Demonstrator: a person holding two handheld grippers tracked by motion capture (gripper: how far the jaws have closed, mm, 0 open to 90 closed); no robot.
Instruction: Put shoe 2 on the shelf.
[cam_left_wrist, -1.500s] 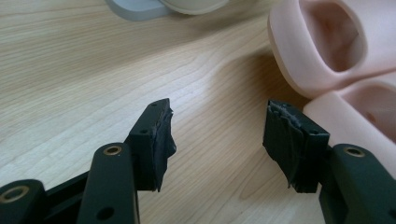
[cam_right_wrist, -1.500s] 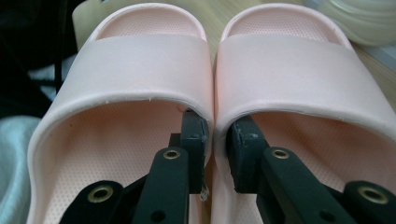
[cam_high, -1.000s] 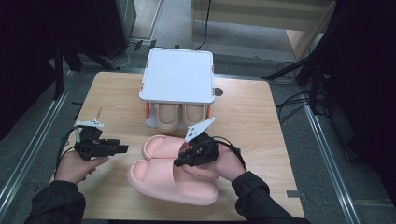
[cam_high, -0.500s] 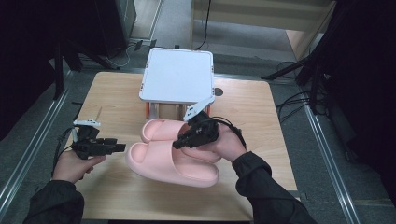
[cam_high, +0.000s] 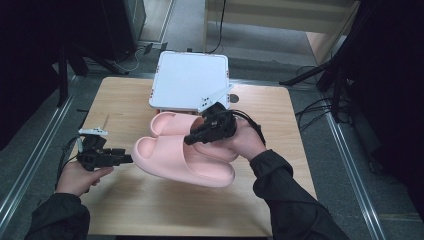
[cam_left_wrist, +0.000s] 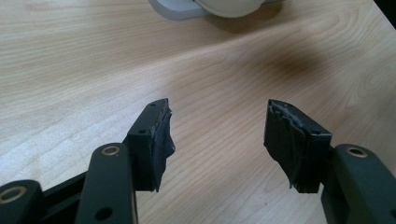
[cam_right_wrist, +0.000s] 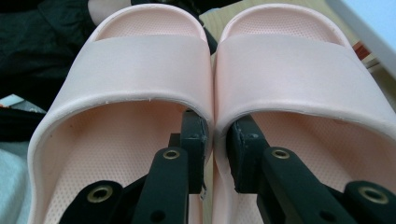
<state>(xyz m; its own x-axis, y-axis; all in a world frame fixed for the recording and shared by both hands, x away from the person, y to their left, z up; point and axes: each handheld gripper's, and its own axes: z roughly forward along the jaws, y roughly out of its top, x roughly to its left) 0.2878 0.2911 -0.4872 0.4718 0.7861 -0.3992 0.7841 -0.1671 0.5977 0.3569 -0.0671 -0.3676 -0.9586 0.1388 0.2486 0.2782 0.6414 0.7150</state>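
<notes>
Together, the pink slippers (cam_high: 185, 157) hang pinched at their inner edges by the right tongs (cam_high: 192, 140), left tongs (cam_left_wrist: 217, 135) gaping over bare table (cam_high: 125, 100).

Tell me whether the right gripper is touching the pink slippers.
Touching. The right gripper view shows the right gripper with jaws pinching the adjoining inner walls of both pink slippers.

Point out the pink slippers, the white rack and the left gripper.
pink slippers (cam_high: 175, 155): high view, nearer slipper's strap.
white rack (cam_high: 187, 80): high view, top panel.
left gripper (cam_high: 127, 159): high view, jaw tips.
</notes>
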